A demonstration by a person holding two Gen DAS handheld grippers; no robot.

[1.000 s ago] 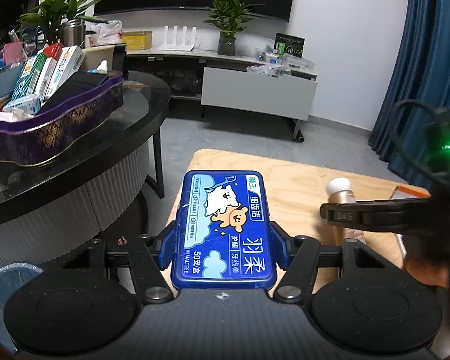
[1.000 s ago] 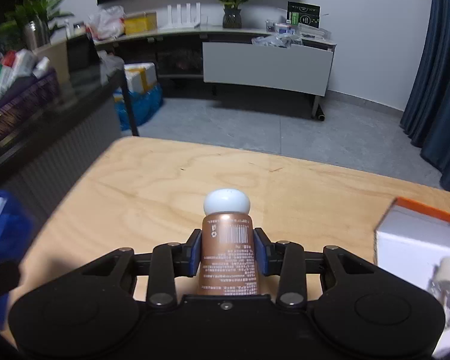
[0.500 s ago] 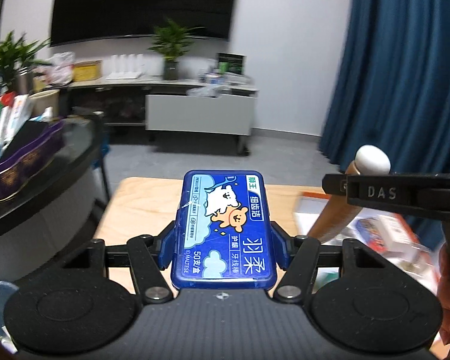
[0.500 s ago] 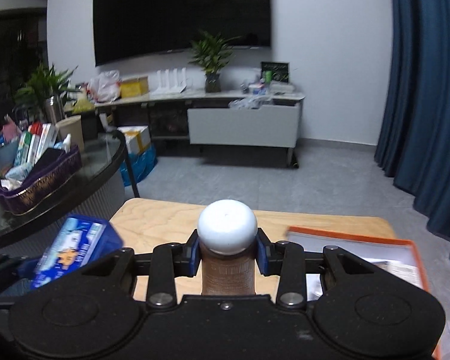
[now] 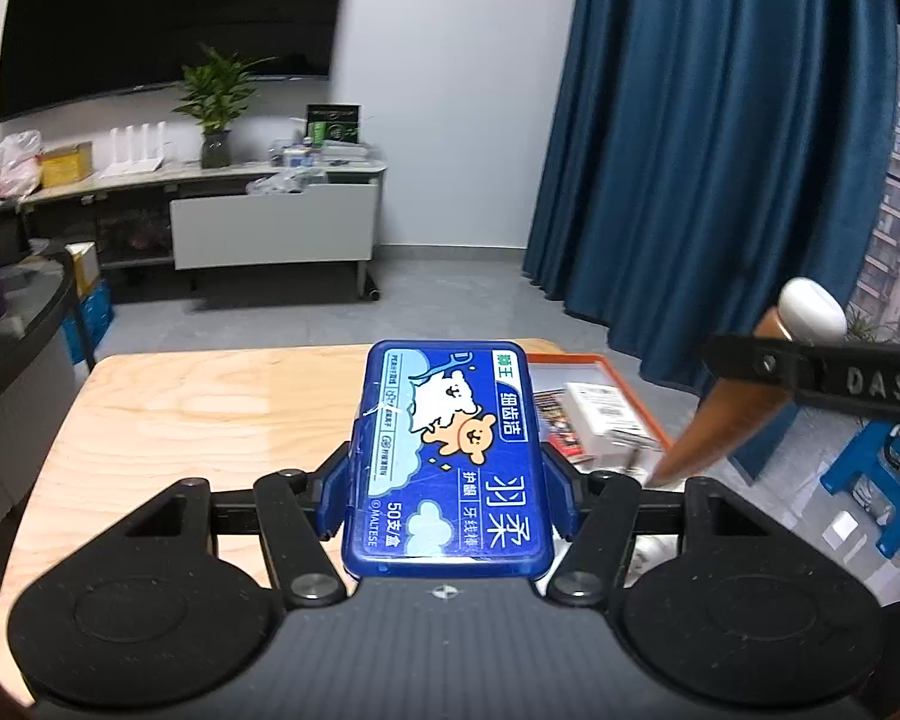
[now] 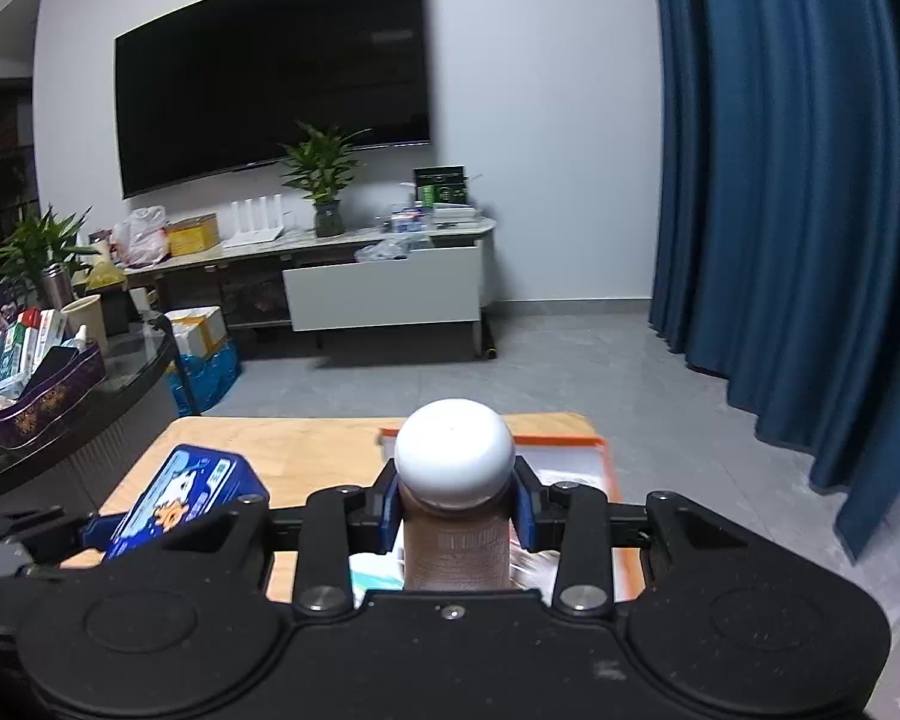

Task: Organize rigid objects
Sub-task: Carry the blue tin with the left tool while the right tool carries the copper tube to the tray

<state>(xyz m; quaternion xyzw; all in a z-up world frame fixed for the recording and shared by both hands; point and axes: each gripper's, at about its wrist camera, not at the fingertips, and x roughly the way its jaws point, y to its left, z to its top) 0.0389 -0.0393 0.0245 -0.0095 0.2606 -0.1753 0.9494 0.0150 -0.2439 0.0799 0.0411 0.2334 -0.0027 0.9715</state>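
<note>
My left gripper is shut on a flat blue floss-pick box with a cartoon bear, held above the light wooden table. My right gripper is shut on a brown tube with a round white cap, lifted over an orange-rimmed box. In the left wrist view the tube hangs tilted at the right, above that orange-rimmed box holding small packages. The right wrist view also catches the blue box at lower left.
A dark glass table at the left carries a purple basket of cartons. Blue curtains hang at the right, with a blue stool below. A TV cabinet and plant stand by the far wall.
Both grippers have swung rightward and risen with their loads. The orange-rimmed box has come into view under the tube, and the purple basket has slid out of the left wrist view.
</note>
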